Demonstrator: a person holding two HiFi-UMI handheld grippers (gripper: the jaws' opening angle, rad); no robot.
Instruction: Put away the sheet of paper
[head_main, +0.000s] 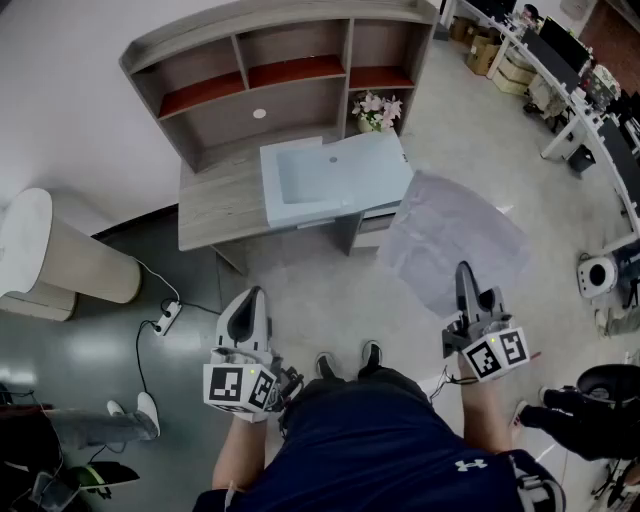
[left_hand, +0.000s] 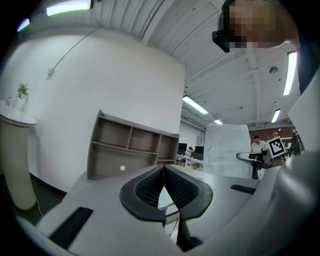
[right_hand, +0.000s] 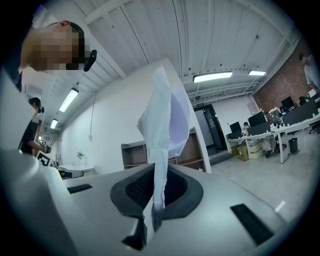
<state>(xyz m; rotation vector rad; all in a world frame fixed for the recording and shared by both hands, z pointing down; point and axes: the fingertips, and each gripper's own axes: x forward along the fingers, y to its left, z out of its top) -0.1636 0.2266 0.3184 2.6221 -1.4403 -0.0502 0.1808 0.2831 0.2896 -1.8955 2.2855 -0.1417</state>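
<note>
A crumpled white sheet of paper (head_main: 452, 238) hangs in the air in front of me, right of the desk. My right gripper (head_main: 465, 270) is shut on its near edge; in the right gripper view the sheet of paper (right_hand: 162, 135) rises edge-on from between the closed jaws of the right gripper (right_hand: 155, 196). My left gripper (head_main: 250, 300) hovers low at the left, over the floor, its jaws pressed together with nothing in them; the left gripper (left_hand: 163, 181) shows the same in its own view, where the sheet of paper (left_hand: 227, 150) stands at the right.
A grey desk (head_main: 215, 205) with a shelf hutch (head_main: 280, 75) stands ahead; a pale blue tray (head_main: 330, 175) lies on it, flowers (head_main: 378, 110) beside. A round white table (head_main: 40, 255) is at the left, a power strip (head_main: 166, 318) on the floor, office desks (head_main: 590, 110) at the right.
</note>
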